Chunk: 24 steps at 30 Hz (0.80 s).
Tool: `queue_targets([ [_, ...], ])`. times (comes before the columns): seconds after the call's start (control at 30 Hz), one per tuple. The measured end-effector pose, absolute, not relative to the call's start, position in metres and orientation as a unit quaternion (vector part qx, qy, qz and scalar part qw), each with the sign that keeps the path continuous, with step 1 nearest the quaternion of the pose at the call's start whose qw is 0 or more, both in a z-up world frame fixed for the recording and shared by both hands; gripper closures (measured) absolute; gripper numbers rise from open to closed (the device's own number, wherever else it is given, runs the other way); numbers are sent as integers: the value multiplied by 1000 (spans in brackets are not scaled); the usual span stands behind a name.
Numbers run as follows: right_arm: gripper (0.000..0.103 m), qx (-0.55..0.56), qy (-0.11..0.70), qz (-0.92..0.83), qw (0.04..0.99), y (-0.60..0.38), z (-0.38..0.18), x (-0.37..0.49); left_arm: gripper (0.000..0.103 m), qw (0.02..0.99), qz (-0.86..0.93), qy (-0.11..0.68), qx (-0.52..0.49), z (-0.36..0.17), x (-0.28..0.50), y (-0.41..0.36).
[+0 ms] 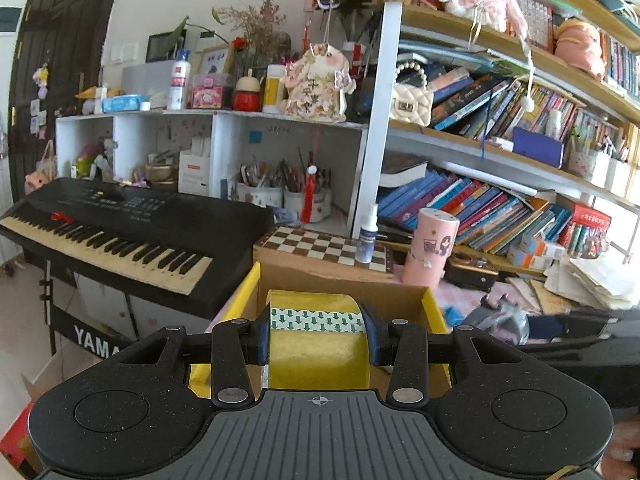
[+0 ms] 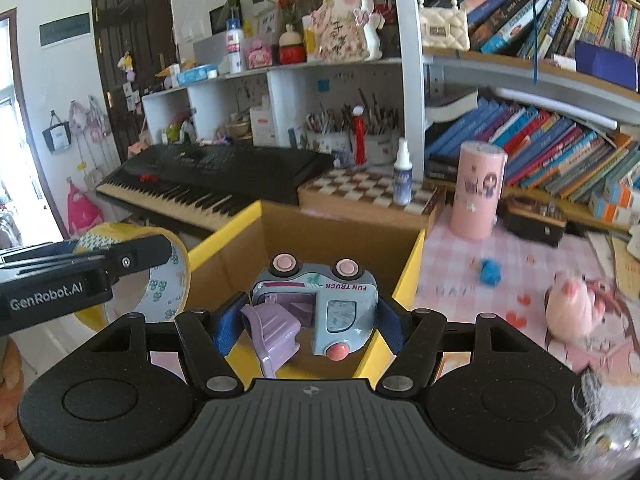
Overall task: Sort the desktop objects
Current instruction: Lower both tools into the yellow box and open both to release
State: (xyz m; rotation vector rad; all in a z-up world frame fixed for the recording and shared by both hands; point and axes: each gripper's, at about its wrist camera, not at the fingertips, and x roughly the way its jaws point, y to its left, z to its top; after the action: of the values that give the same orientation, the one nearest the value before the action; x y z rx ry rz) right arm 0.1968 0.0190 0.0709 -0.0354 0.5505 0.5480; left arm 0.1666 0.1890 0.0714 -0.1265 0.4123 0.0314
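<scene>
My left gripper (image 1: 318,334) is shut on a roll of yellow tape (image 1: 318,352) with a white, green-arrow liner, held over the yellow-rimmed cardboard box (image 1: 240,300). In the right wrist view the tape roll (image 2: 160,280) and the left gripper's fingers (image 2: 132,258) show at the left, by the box's left rim. My right gripper (image 2: 306,322) is shut on a blue and purple toy truck (image 2: 320,308), upside down, over the open box (image 2: 408,276). A pink plush pig (image 2: 572,308) and a small blue object (image 2: 490,272) lie on the pink checked desk mat.
A black keyboard (image 1: 120,224) stands left of the box. Behind the box are a chessboard (image 2: 368,190) with a spray bottle (image 2: 402,172) on it and a pink cylinder (image 2: 478,192). Shelves of books (image 2: 560,160) fill the back right. A paper stack (image 1: 592,280) lies at the right.
</scene>
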Motion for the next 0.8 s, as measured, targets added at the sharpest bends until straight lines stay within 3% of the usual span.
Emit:
queue_targets([
  [0.47, 38, -58, 271, 284, 918, 61, 59, 302, 62, 948, 18, 319, -4, 10, 264, 180],
  [0.8, 38, -144, 349, 321, 869, 114, 18, 357, 62, 920, 25, 391, 15, -17, 287, 178],
])
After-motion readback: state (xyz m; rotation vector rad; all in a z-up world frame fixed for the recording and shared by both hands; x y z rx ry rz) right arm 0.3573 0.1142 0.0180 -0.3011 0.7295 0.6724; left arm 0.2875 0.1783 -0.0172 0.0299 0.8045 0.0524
